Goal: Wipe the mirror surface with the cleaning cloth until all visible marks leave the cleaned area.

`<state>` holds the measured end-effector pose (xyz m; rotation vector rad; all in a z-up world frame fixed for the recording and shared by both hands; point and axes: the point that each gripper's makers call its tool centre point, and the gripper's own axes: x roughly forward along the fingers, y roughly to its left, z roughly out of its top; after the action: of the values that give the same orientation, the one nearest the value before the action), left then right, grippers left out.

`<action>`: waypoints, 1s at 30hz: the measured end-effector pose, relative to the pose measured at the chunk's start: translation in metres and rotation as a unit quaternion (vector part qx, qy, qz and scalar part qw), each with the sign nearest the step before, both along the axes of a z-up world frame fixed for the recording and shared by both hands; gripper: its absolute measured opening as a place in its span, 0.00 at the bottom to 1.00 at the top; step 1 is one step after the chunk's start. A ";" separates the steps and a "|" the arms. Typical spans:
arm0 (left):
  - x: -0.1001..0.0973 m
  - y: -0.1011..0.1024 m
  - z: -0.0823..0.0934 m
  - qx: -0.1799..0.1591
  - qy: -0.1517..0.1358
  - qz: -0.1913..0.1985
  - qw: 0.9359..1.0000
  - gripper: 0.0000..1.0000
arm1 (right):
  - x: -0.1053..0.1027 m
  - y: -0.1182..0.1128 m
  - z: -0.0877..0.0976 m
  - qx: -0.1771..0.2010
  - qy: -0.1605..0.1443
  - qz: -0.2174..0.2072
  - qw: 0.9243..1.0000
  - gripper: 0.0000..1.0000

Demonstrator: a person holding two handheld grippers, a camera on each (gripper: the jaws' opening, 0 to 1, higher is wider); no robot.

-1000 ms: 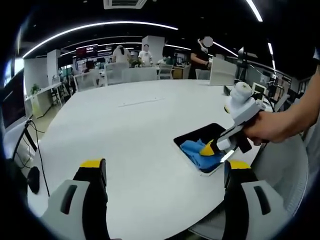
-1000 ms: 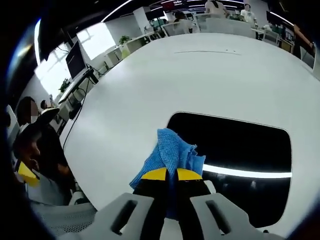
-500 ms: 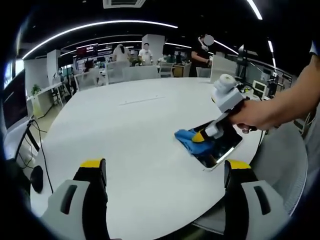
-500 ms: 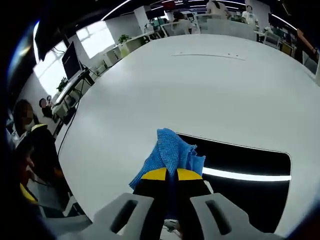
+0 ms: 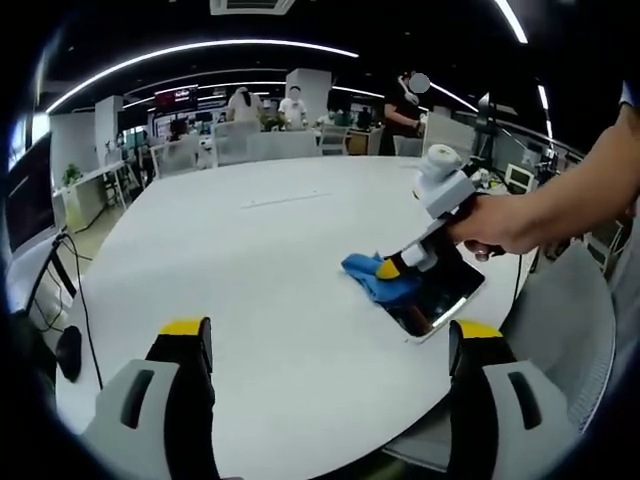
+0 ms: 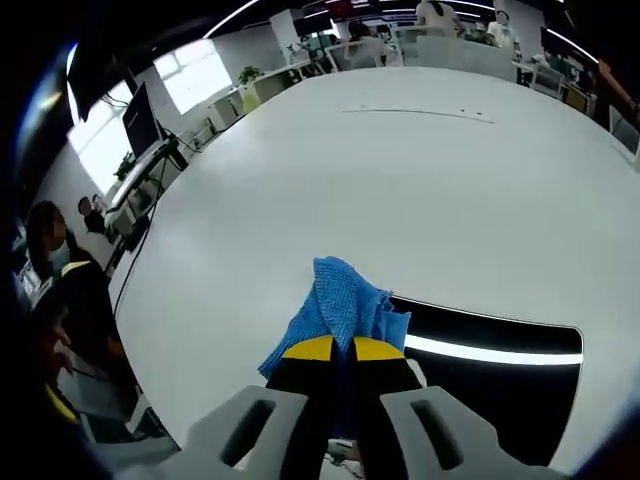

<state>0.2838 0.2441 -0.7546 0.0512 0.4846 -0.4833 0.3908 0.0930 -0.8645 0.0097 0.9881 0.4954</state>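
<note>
1. The right tongs (image 6: 334, 348) are pinching the cloth (image 6: 340, 305) with their yellow-tipped jaws nearly together; the blue cloth is bunching up just ahead of the tips.
2. In the left gripper view, the right tongs (image 5: 390, 268) are coming in from the right, held in a hand (image 5: 497, 222), and are pressing the cloth (image 5: 375, 279) down at the mirror's near-left edge.
3. The mirror (image 6: 500, 365) is lying flat on the bench (image 6: 400, 180), stretching to the right of the right tongs; its dark glass is reflecting a bright strip of ceiling light.
4. The cloth is sitting partly on the mirror's left end and partly over the white bench beside it.
5. The left tongs (image 5: 330, 345) are standing wide open with nothing between the jaws, hanging over the bench's near edge, well apart from the mirror (image 5: 435, 300).
6. From the left tongs, the mirror and cloth are lying ahead and to the right, near the bench's right edge.
7. Beyond the right tongs, the bench is running on, broad, white and rounded.
8. To the left of the right tongs, a seated person (image 6: 60, 300) is showing past the bench's edge, near desks with a monitor (image 6: 140, 118).
9. Far ahead of the left tongs, several people (image 5: 292, 105) are standing among chairs (image 5: 230, 145) and desks under long ceiling lights (image 5: 200, 52).
10. A grey chair (image 5: 560, 320) is sitting at the bench's right side, below the forearm (image 5: 590, 185).
</note>
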 end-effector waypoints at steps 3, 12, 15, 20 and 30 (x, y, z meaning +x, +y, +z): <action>0.001 0.001 0.000 0.000 -0.001 0.004 1.000 0.98 | 0.004 0.001 -0.001 -0.002 0.001 0.002 1.000 0.00; 0.003 0.002 0.000 0.001 -0.001 0.005 1.000 0.99 | 0.020 0.005 0.000 -0.018 0.004 0.021 1.000 0.00; 0.005 0.001 0.001 -0.002 -0.003 0.008 1.000 0.99 | 0.021 0.004 -0.001 -0.010 0.014 0.015 1.000 0.00; 0.006 -0.003 0.000 0.001 -0.002 0.002 1.000 0.99 | 0.020 0.004 -0.001 -0.007 0.007 0.016 1.000 0.00; 0.010 -0.004 0.000 0.000 -0.003 0.002 1.000 0.99 | 0.019 0.003 -0.001 -0.003 0.007 0.019 1.000 0.00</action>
<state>0.2936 0.2404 -0.7543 0.0513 0.4795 -0.4793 0.4100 0.0959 -0.8651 -0.0113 1.0058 0.5276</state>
